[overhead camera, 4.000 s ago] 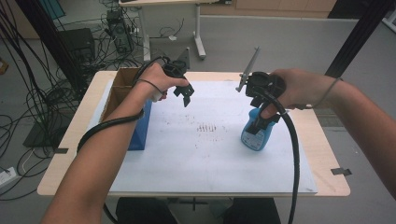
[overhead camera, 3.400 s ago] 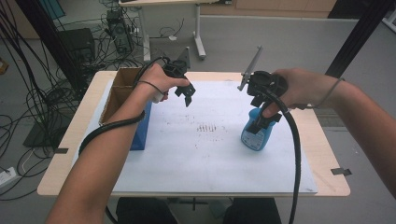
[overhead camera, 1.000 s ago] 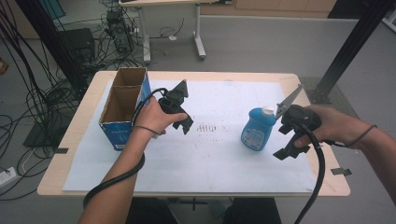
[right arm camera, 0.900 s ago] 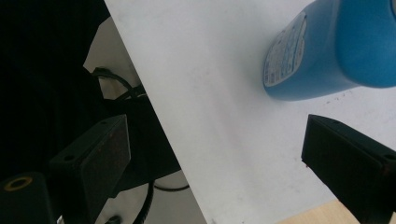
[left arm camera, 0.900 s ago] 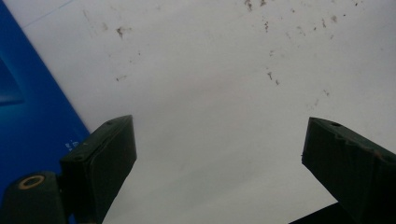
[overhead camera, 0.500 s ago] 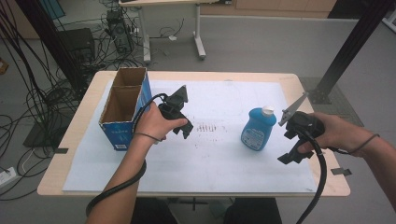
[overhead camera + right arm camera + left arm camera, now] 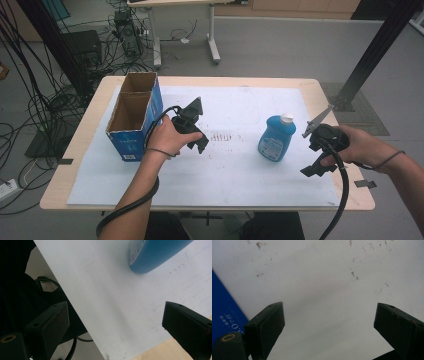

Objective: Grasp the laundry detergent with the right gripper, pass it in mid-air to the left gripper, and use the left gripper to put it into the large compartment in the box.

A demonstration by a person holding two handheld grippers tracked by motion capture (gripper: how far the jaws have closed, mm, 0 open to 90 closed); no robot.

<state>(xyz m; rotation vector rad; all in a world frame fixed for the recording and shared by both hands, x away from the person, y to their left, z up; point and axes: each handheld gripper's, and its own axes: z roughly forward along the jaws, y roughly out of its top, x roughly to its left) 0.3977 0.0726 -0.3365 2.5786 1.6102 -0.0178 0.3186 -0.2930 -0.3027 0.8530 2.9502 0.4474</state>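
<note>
A blue bottle (image 7: 274, 140) with a white cap (image 7: 286, 118) stands upright on the white sheet (image 7: 235, 175), right of centre. My right gripper (image 7: 314, 168) hangs open to the right of the bottle, apart from it, near the sheet's right edge. In the right gripper view the right gripper (image 7: 116, 312) has its jaws wide with nothing between them, and the bottle's base (image 7: 155, 255) lies ahead at the top. My left gripper (image 7: 198, 143) stands open over the sheet's middle, just right of a blue cardboard box (image 7: 134, 117). In the left gripper view the left gripper (image 7: 328, 312) is empty above bare sheet.
The open-topped box has two compartments and stands at the sheet's left edge; its blue side (image 7: 222, 315) borders the left gripper view. The wooden table (image 7: 345, 115) ends just past my right hand. Faint brown marks (image 7: 225, 136) dot the sheet's centre. Cables trail from both grippers.
My right gripper, earlier at the bottle, has left it standing and drifted right, down and toward the near edge. My left hand came off the box to the sheet's middle.
</note>
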